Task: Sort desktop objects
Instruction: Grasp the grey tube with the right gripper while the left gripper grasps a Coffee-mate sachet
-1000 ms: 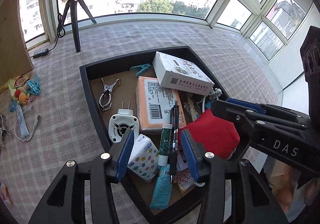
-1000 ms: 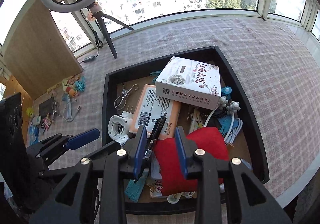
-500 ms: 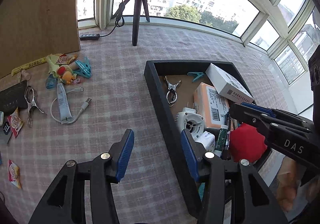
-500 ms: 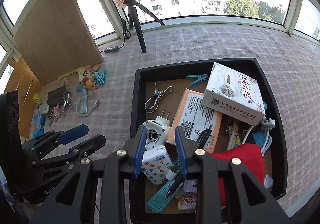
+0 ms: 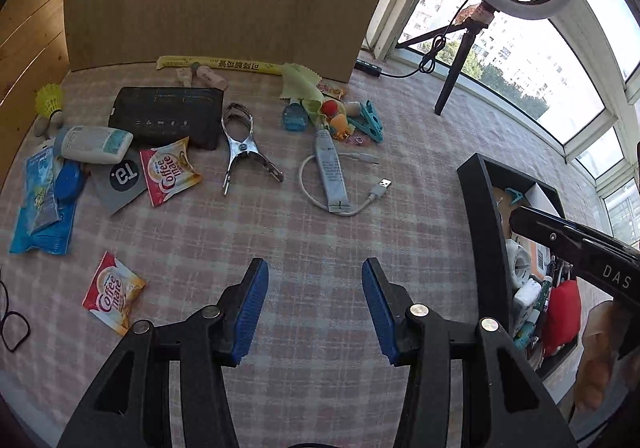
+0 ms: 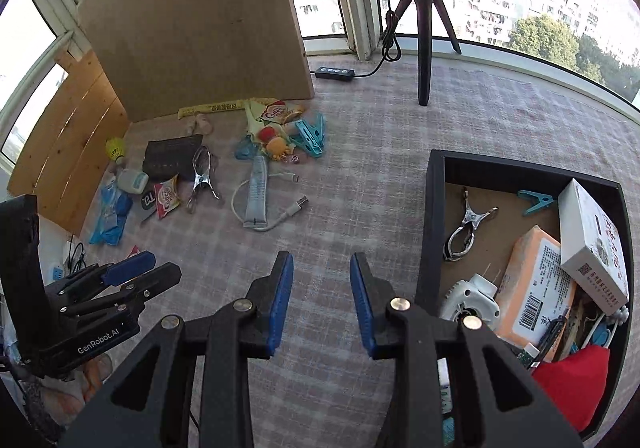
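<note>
Both the left gripper (image 5: 314, 308) and the right gripper (image 6: 321, 298) are held apart and empty above the pink checked desk (image 5: 320, 232). Loose objects, among them a shiny metal clamp (image 5: 240, 145), are scattered beyond; the black rectangular tray (image 6: 434, 215) is filled alongside.

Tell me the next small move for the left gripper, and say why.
Probably carry the left gripper forward and down over the grey tube lying across the white USB cable. Its jaws stand open with nothing between them, above bare checked cloth, and the tube is the nearest loose item ahead outside the black tray.
</note>
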Tool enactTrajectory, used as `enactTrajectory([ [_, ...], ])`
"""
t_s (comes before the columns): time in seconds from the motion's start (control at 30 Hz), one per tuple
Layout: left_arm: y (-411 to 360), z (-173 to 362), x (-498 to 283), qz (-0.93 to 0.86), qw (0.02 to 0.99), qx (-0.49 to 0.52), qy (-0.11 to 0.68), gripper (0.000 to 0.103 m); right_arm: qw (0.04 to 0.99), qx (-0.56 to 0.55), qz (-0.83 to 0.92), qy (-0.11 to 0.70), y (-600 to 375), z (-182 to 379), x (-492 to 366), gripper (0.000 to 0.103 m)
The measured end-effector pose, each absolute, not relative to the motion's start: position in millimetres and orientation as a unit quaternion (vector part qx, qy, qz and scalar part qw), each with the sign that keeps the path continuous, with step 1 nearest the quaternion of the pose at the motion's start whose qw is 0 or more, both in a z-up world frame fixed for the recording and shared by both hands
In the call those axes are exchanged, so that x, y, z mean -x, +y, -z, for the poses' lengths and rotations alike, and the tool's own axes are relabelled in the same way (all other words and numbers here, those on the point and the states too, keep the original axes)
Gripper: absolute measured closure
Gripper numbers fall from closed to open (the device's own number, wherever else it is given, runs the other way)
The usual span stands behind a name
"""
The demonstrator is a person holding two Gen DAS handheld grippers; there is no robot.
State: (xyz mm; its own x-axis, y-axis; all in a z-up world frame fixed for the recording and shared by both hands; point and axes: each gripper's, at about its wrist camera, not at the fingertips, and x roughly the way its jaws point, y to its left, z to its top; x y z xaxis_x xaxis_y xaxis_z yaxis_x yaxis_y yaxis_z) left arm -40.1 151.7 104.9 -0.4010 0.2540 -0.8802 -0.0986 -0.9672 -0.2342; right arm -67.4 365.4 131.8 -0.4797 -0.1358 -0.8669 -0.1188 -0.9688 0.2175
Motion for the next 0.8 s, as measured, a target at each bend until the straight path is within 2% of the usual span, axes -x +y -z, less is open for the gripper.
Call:
enactTrajectory([
  [0.27,73,-86,42,-0.828,0.049,0.550,-0.092,0.055,0.043,-0.522,0.846,-0.099,313,-124,105,0.074],
  [0.33,56,-79,42,-0.824,0.042,0.557,-0.095,0.048,0.050,-0.528,0.842,-0.096,304,-120,115,0.074],
  [0.43,32,-72,39,-0.821,0.026,0.561,-0.103,0.045,0.058,-0.538,0.836,-0.091,292,-114,129,0.074],
  [0.57,13,-62,38,-0.818,0.011,0.566,-0.105,0.044,0.065,-0.550,0.828,-0.089,282,-103,151,0.072],
  [0.63,8,-55,38,-0.814,0.011,0.571,-0.105,0.038,0.067,-0.558,0.822,-0.093,280,-97,163,0.072],
  [0.8,3,-40,39,-0.807,0.013,0.581,-0.100,0.038,0.067,-0.579,0.805,-0.111,280,-79,197,0.072],
])
